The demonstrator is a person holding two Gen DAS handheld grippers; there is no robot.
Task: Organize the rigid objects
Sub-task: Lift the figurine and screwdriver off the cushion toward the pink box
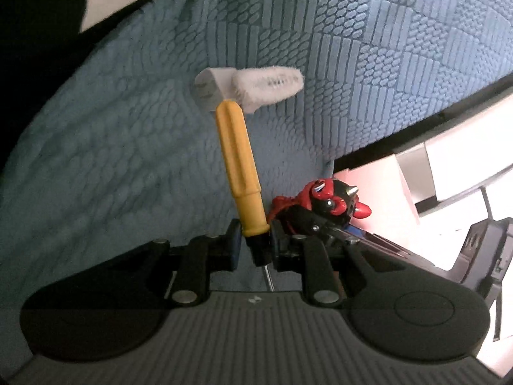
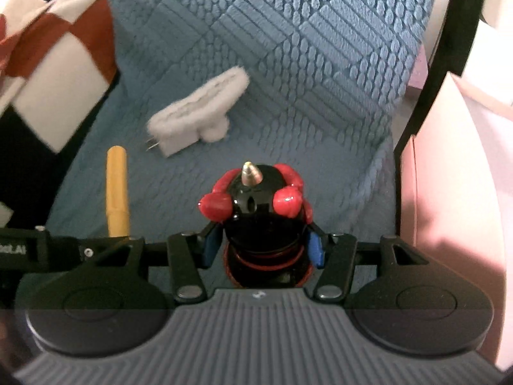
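My left tongs [image 1: 255, 243] clamp the black collar of a yellow-handled screwdriver [image 1: 239, 166], handle pointing to twelve o'clock. My right tongs [image 2: 261, 247] grip a black-and-red horned figurine [image 2: 256, 205]. Beyond, at eleven o'clock, a white fuzzy plug adapter [image 2: 198, 112] lies on the blue textured cover [image 2: 320, 64].

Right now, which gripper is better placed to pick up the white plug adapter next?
Neither is free. Left gripper is shut on the yellow screwdriver, right gripper on the black-and-red figurine. The white plug adapter lies on the blue cloth.
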